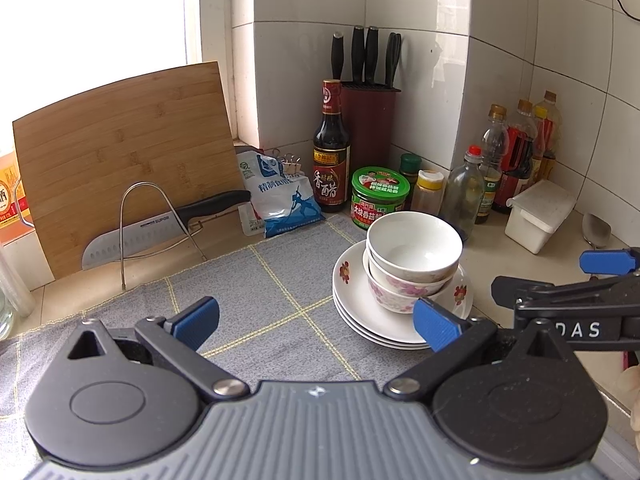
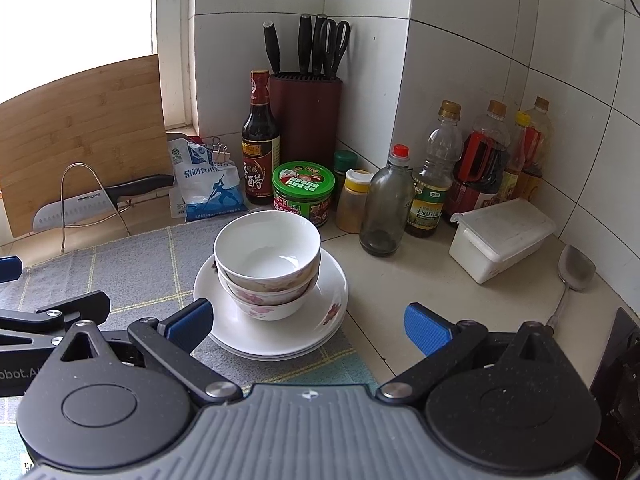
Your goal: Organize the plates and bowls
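Bowls (image 2: 267, 264) nested, sitting on a stack of plates (image 2: 280, 336); stack rests on the grey mat (image 1: 256, 280), at its right edge, on the bench (image 2: 420, 280). Left tool (image 1: 316, 322): jaws wide, holding nothing, above the mat just left of the plates. Right tool (image 2: 308, 326): jaws wide, holding nothing, left pad (image 2: 190, 322) in front of the plate rim; contact cannot be told. Vinegar bottle (image 2: 260, 140) and green jar (image 2: 303, 192) stand behind the stack.

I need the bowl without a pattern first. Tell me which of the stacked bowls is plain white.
The top bowl of the stack: its wall shows plain white, while the lower bowls nested under it carry pink flower prints.
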